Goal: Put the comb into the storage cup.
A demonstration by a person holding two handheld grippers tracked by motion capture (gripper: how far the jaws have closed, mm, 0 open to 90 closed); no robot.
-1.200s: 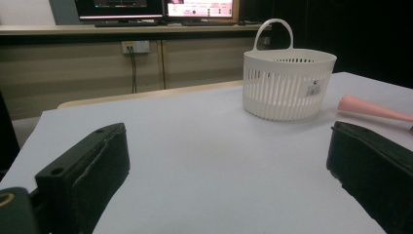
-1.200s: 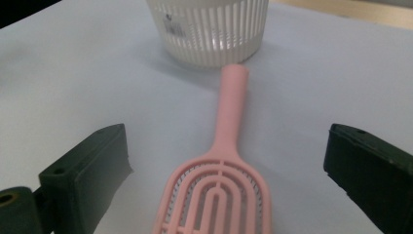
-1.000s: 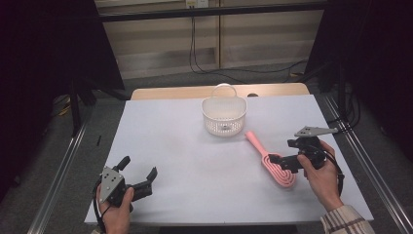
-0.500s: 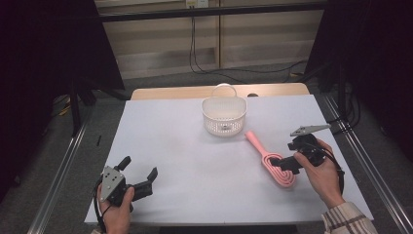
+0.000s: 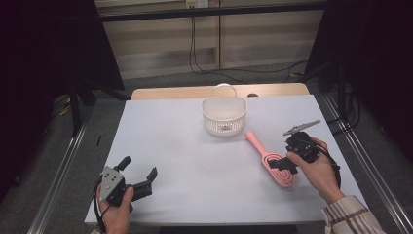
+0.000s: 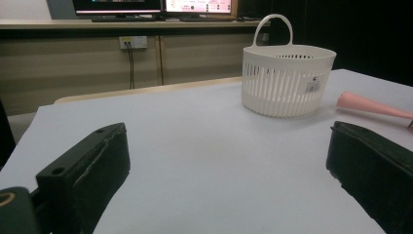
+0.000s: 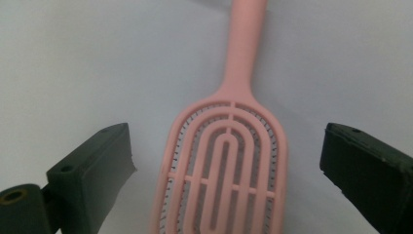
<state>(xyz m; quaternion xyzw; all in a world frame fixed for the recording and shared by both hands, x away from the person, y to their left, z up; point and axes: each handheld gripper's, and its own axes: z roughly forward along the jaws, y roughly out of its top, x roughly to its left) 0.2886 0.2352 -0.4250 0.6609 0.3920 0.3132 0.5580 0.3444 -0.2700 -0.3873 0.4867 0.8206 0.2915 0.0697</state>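
Note:
A pink hairbrush (image 5: 271, 160) lies flat on the white table (image 5: 195, 161), right of centre, with its handle pointing toward the white basket (image 5: 224, 116). My right gripper (image 5: 283, 164) is open and low over the brush head. In the right gripper view the brush (image 7: 229, 161) lies between the two wide-apart jaws of the right gripper (image 7: 226, 141), handle pointing away. My left gripper (image 5: 140, 167) rests open near the table's front left corner with nothing in it. From the left gripper (image 6: 229, 146) I see the basket (image 6: 287, 80) ahead and the brush handle (image 6: 370, 106) at the right.
The basket is slatted, has a loop handle and stands upright at the middle back of the table. A wooden strip (image 5: 170, 92) runs along the table's far edge. Metal rails (image 5: 58, 175) flank both sides, and cables hang on the back wall.
My right gripper has edged slightly left over the brush head. The left gripper, brush and basket have not moved.

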